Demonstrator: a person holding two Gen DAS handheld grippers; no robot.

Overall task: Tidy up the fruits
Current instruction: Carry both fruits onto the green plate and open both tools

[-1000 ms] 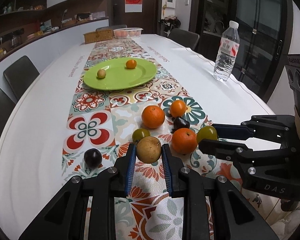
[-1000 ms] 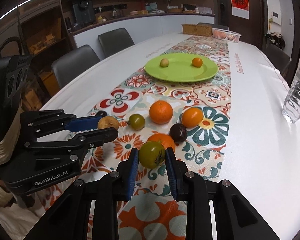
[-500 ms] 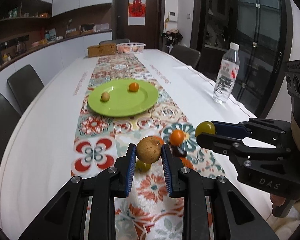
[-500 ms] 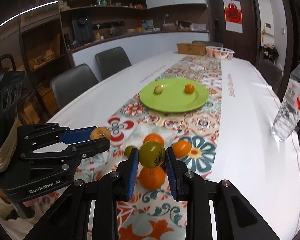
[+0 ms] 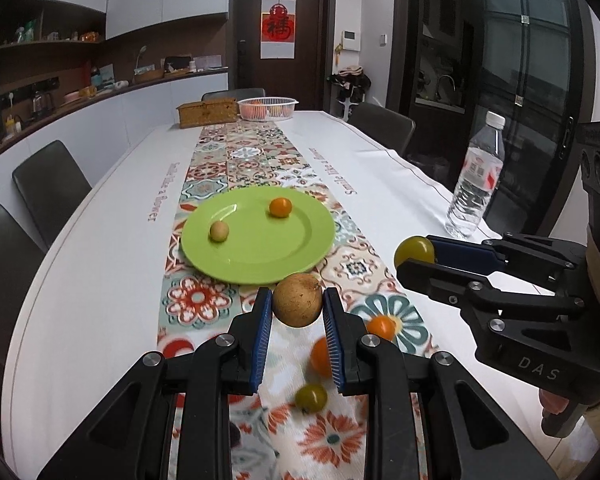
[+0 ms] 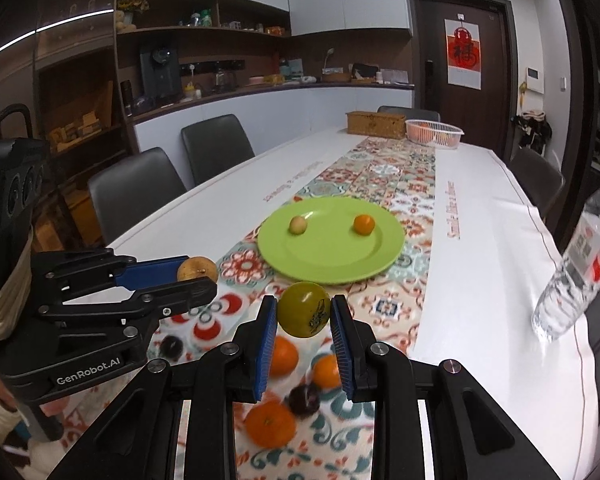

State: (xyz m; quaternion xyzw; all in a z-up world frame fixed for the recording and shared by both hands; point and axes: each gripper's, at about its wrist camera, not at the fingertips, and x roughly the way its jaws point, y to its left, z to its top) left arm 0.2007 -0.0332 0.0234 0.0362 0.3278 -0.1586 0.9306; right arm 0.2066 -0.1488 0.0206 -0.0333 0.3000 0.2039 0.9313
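Now carrying | left gripper [image 5: 297, 312] clenched on brown fruit [image 5: 297, 299] | right gripper [image 6: 304, 316] clenched on green fruit [image 6: 303, 314] | green plate [image 5: 300, 258] just ahead | next: reach over plate, release both.

Both tools raised off the table, brown fruit [image 5: 297, 299] and green fruit [image 6: 304, 315] carried nearer the plate [image 5: 308, 252]

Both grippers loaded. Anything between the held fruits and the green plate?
Nothing visible. The left gripper holds a brown fruit, the right gripper a green fruit; only bare runner lies before the green plate.
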